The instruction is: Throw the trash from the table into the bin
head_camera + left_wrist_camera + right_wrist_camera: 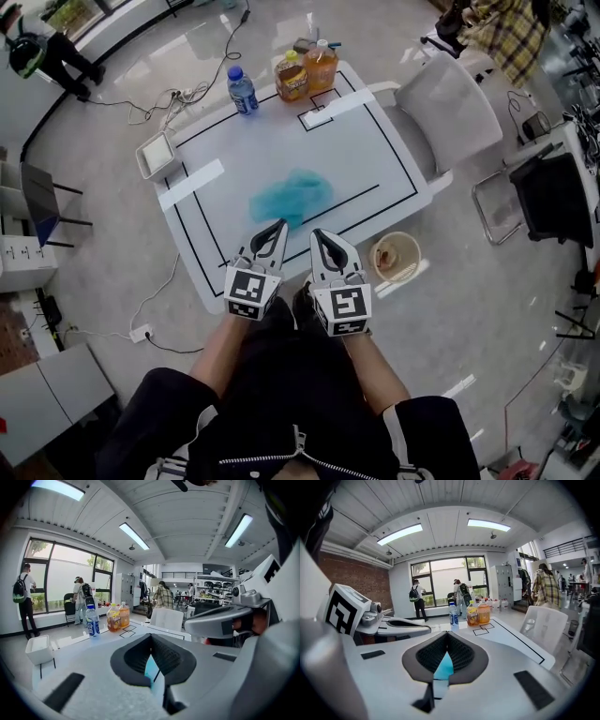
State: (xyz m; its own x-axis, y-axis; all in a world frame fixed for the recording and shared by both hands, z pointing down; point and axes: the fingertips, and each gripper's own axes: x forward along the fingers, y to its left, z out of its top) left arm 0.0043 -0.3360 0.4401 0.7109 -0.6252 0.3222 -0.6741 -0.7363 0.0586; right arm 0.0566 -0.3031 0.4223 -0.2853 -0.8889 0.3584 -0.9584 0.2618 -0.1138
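Observation:
A crumpled blue plastic bag lies on the white table, near its front edge. A round beige bin with some trash in it stands on the floor by the table's front right corner. My left gripper and right gripper hover side by side over the front edge, both pointing at the bag and just short of it. Each is shut with nothing held. In the left gripper view the left gripper shows the blue bag under its joined tips. The right gripper frames the bag the same way.
At the table's far side stand a water bottle and two juice bottles. A small white box sits off the left corner. A white chair stands to the right. Cables run across the floor on the left.

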